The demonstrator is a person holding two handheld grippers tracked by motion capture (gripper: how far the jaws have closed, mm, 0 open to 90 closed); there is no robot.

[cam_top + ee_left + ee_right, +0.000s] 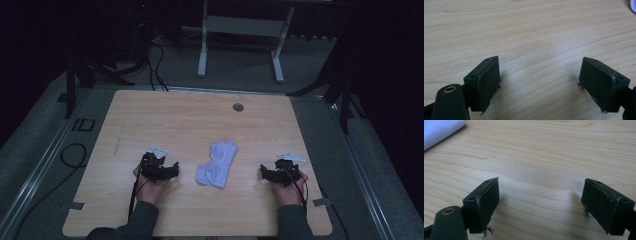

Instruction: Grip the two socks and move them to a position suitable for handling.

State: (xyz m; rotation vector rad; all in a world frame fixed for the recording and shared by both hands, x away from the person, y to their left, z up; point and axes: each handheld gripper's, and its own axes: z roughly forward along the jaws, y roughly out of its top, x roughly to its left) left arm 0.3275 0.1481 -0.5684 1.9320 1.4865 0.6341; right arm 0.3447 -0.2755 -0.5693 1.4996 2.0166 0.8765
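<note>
Fingers (486, 82) of left gripper (176, 170) and right gripper (262, 172) spread wide, grasping nothing. Resting on bare wooden counter (165, 115), flanking white socks (217, 164) lying between, apart from both.

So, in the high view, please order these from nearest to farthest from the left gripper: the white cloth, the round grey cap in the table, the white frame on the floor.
From the left gripper:
1. White cloth, just to its right at mid-table.
2. Round grey cap, near the table's far edge.
3. White frame, on the floor beyond the table.
</note>
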